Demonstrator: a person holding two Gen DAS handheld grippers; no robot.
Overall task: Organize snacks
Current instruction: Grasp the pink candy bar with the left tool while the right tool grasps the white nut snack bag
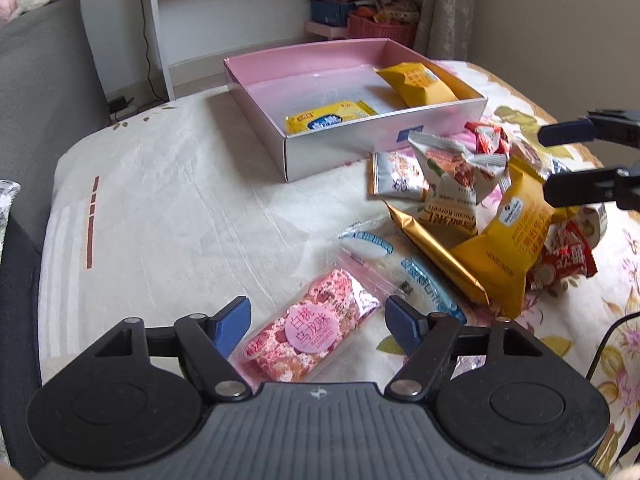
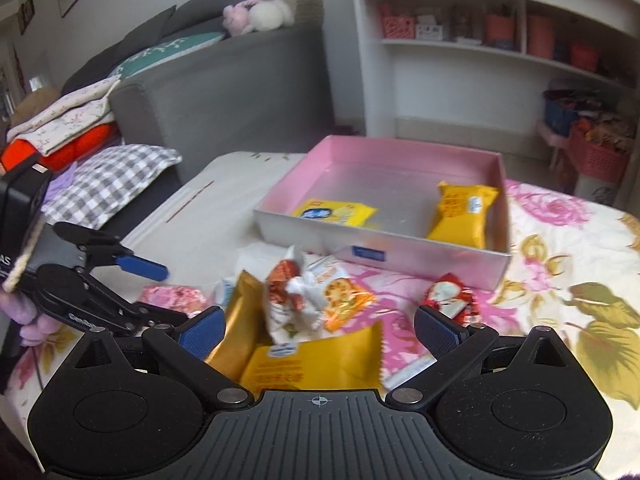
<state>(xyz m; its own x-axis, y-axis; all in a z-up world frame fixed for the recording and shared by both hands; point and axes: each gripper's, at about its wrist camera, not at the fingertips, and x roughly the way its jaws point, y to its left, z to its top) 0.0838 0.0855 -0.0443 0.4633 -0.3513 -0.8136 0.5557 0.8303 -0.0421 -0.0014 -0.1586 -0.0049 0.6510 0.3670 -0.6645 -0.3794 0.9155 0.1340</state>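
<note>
Snacks lie scattered over a cloth-covered table (image 1: 160,208), and nearest the left gripper (image 1: 318,322) is a pink packet (image 1: 310,334), flat on the cloth between the two blue fingertips, which stand wide apart and do not touch it. Just beyond the packet's far end sits a pale blue-and-white wrapper (image 1: 404,264). To the right a loose heap crowds together: a long gold bar (image 1: 436,256), a yellow pouch (image 1: 512,236) leaning on it, a white pecan packet (image 1: 456,184) propped on top, and red-and-white wrappers (image 1: 568,256) at the heap's right edge. The right gripper (image 2: 318,330) hangs over this heap with its fingers spread wide, holding nothing; the yellow pouch lies in the gap below them. Left of the heap the cream cloth stretches bare to the table's rounded edge. Farther back stands a shallow pink-lined box (image 1: 320,152), its silver front wall close behind the heap. Inside, a flat yellow packet (image 1: 330,116) rests near the front wall and a plump yellow pouch (image 1: 420,82) in the far right corner, with bare floor between and behind them. A white shelf unit (image 2: 480,64) rises beyond
</note>
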